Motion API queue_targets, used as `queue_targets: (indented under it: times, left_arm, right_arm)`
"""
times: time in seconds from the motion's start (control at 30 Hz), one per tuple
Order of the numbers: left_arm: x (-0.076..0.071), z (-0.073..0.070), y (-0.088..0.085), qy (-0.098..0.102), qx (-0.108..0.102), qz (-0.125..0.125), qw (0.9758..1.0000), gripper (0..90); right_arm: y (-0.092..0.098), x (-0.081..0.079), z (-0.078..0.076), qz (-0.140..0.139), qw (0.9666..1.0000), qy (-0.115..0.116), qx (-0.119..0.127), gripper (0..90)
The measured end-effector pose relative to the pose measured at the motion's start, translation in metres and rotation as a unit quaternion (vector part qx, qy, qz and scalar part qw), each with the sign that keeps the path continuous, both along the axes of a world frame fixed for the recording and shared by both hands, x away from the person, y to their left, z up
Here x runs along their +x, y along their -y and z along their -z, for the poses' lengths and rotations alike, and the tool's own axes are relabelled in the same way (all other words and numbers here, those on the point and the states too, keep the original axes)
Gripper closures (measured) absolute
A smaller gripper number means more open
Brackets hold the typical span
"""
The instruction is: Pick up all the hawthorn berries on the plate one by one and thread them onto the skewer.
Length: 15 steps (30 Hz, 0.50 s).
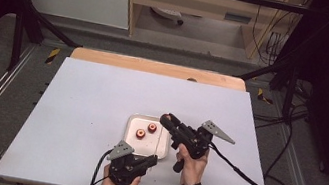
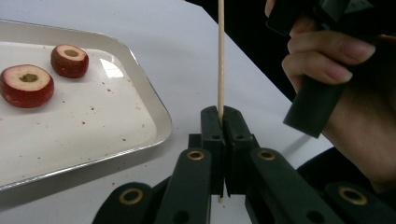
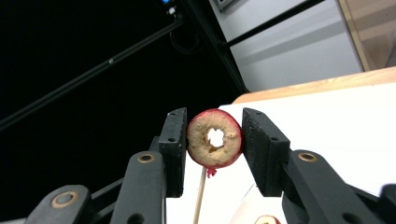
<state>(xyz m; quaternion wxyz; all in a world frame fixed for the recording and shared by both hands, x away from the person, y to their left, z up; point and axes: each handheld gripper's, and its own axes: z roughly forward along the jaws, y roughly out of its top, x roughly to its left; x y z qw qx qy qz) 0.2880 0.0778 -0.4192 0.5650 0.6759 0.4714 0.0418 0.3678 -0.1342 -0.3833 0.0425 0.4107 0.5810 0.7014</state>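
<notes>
both sets of fingers are gripping: the left gripper (image 2: 222, 121) has its jaws fully closed on a thin wooden skewer (image 2: 220, 56) standing upright, and the right gripper (image 3: 215, 140) pinches a cored red fruit slice (image 3: 215, 138) at the skewer's top. below them lies the white table (image 1: 90, 100), then the white tray (image 2: 140, 88) just beside the left gripper, holding two more fruit slices (image 2: 26, 86).
</notes>
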Motion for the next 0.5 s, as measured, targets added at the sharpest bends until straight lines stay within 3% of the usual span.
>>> queue_targets:
  times: [0.23, 0.5]
  left_arm:
    - [0.008, -0.006, -0.002, 0.008, 0.005, -0.014, 0.9999, 88.5]
    - [0.020, -0.007, -0.007, 0.013, 0.015, -0.021, 0.9996, 88.4]
  right_arm:
    - [-0.004, -0.003, 0.007, -0.027, 0.9991, -0.020, -0.023, 62.6]
    - [-0.011, -0.012, 0.020, -0.062, 0.9950, -0.042, -0.067, 62.6]
